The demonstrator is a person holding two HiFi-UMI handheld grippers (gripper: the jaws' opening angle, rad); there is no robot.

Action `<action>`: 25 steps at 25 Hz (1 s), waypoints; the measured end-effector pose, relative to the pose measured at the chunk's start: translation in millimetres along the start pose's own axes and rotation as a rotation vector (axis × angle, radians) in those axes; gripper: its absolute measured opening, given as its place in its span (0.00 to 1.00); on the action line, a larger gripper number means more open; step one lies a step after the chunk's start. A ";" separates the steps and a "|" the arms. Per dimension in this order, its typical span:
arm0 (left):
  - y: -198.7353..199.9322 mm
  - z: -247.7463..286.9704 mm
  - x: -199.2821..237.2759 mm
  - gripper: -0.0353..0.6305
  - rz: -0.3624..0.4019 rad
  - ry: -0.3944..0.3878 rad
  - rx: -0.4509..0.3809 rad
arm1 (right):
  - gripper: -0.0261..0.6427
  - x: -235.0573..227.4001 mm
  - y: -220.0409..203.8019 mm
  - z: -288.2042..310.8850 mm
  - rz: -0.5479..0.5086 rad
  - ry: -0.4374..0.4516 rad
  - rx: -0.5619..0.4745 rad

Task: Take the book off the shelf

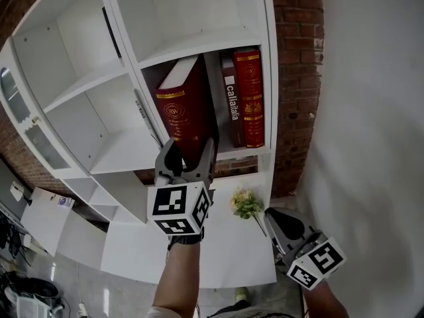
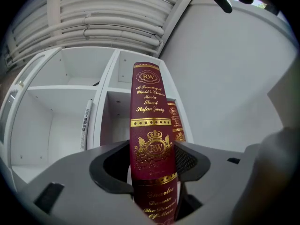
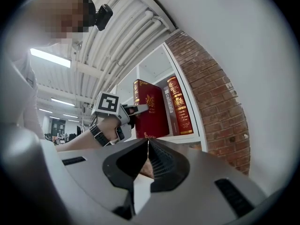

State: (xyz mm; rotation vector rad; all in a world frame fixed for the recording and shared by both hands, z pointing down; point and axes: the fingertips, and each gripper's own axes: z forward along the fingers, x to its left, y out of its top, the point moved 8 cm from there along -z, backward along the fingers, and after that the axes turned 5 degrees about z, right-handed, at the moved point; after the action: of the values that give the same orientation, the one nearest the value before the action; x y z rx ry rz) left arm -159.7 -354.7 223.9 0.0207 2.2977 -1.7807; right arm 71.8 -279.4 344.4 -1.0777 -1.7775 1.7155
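A thick dark red book [image 1: 182, 108] with gold print leans out of the white shelf [image 1: 199, 45], its top tipped left. My left gripper [image 1: 190, 148] is shut on the lower part of its spine. In the left gripper view the spine [image 2: 151, 121] fills the gap between the jaws [image 2: 152, 159], and both pads press on it. The right gripper view shows the same book [image 3: 151, 111] with the left gripper [image 3: 139, 108] on it. My right gripper [image 1: 273, 216] hangs lower right, away from the shelf, its jaws [image 3: 149, 143] shut with nothing in them.
A grey book [image 1: 230, 101] and a red book [image 1: 250, 98] stand upright to the right in the same compartment. A small bunch of flowers [image 1: 246, 204] sits on the white ledge below. A brick wall [image 1: 295, 78] borders the shelf's right side. The other compartments look bare.
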 end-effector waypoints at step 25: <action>12.7 -156.5 -80.5 0.45 -0.015 -0.069 0.030 | 0.07 39.6 -8.2 -77.4 -0.024 0.040 0.019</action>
State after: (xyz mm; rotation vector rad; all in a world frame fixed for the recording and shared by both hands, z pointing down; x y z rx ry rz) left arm -106.9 -191.1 263.6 -0.0528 2.2292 -1.7936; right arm 105.7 -199.6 354.6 -1.0709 -1.7397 1.6817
